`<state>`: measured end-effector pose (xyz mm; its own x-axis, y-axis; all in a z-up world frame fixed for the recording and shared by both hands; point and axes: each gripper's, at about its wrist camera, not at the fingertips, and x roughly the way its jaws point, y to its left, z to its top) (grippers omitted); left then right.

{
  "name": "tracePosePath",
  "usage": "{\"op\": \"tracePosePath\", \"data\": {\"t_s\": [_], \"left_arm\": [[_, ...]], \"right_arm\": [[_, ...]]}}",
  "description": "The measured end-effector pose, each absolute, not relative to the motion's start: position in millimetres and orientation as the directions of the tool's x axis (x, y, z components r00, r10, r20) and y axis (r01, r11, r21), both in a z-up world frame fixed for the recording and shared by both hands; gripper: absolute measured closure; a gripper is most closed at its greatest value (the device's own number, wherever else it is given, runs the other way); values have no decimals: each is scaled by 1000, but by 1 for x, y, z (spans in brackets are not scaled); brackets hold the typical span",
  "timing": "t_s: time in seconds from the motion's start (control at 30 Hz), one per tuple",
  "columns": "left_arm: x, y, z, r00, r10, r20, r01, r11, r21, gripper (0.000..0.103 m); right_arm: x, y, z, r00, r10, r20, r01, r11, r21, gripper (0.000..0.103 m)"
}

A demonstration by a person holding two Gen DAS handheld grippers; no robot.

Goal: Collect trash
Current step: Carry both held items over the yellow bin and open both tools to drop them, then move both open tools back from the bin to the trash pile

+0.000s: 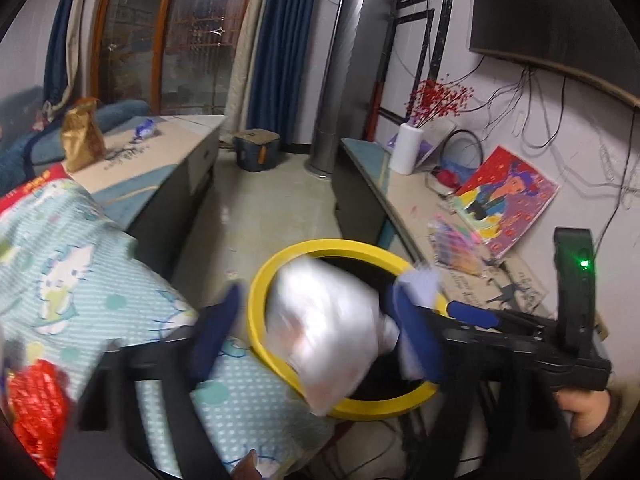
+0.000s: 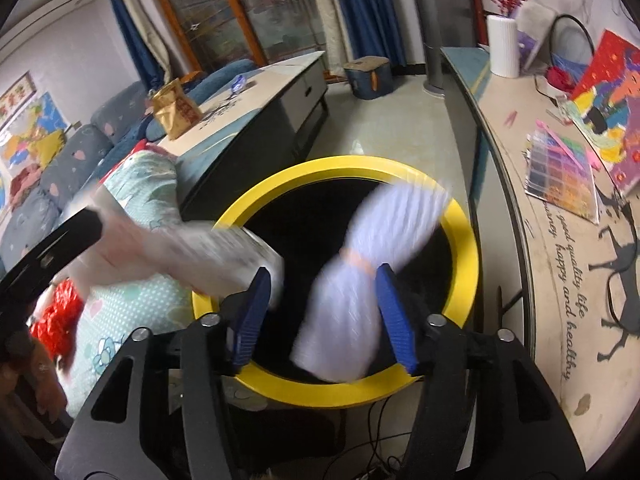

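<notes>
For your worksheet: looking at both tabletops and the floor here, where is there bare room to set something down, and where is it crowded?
Free: the far end of the left table, beyond the gold bag and blue wrapper; the floor between bin and storage box. The right table is bare between white vase and bead tray. Crowded: around the painting.

White wrappers (image 2: 372,280) blurred above yellow-rimmed bin (image 2: 466,240).

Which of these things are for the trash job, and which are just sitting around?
For the job:
- round bin with a yellow rim
- crumpled clear plastic bag between the left gripper's open fingers
- white pleated wrapper between the right gripper's open fingers

Just sitting around:
- gold foil bag
- white ribbed vase
- colourful painting
</notes>
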<state>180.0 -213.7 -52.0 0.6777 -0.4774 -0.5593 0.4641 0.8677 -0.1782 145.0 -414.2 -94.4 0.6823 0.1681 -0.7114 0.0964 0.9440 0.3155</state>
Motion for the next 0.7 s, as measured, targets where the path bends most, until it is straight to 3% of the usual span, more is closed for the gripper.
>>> {"op": "tracePosePath", "data": {"t_s": [0.07, 0.37, 0.7], "left_arm": [[178, -211, -54, 679, -481, -554, 462, 867, -186, 9], [161, -184, -49, 731, -419, -538, 373, 906, -198, 8], [135, -135, -30, 811, -318, -490, 260, 948, -185, 7]], "right_arm": [[144, -417, -93, 690, 146, -709, 116, 944, 308, 42], [138, -412, -86, 720, 140, -680, 116, 941, 317, 40], [132, -391, -68, 750, 180, -637, 58, 941, 333, 32]]}}
